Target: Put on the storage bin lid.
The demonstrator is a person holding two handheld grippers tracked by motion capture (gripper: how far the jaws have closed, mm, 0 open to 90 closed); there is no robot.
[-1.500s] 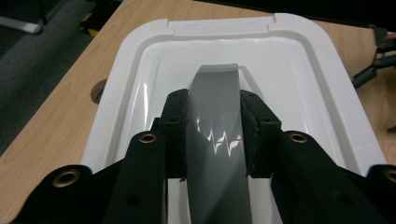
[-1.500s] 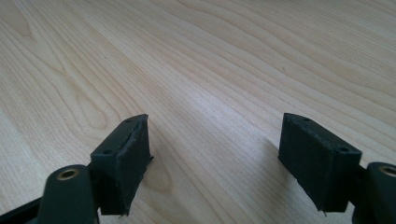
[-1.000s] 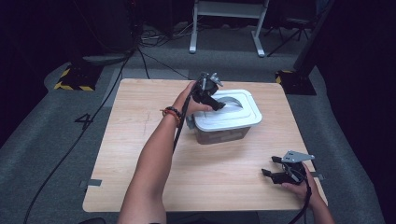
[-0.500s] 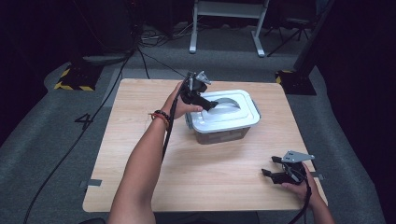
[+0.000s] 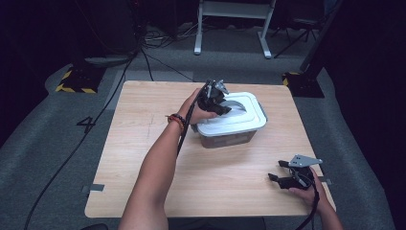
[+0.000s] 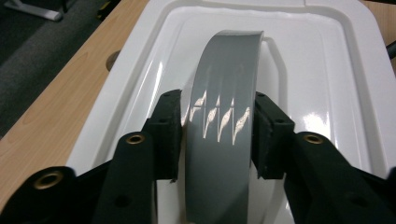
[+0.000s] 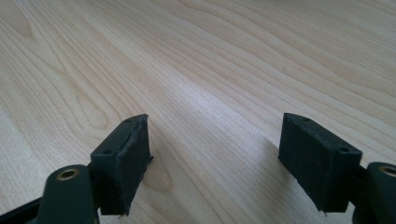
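A clear plastic box (image 5: 225,138) with a white lid (image 5: 251,117) stands on the wooden table (image 5: 143,143), right of centre. An arched grey handle (image 6: 224,93) rises from the lid (image 6: 322,84). My left gripper (image 5: 218,99) reaches over the lid from the left. Its jaws have just been closing, and in the left gripper view both pads (image 6: 170,126) now press on the sides of the handle. My right gripper (image 5: 278,171) rests low at the table's front right, open, with only bare wood (image 7: 233,56) between its pads (image 7: 126,154).
A black cable (image 5: 184,136) trails from the left gripper along the forearm. The table edge (image 6: 60,93) lies just left of the lid. Beyond the table stand a white frame's legs (image 5: 230,28) and a hazard-striped base (image 5: 76,81) on the grey floor.
The left gripper drew slightly left, then came back right over the lid, and its jaws closed onto the grey handle. The right gripper has stayed put.
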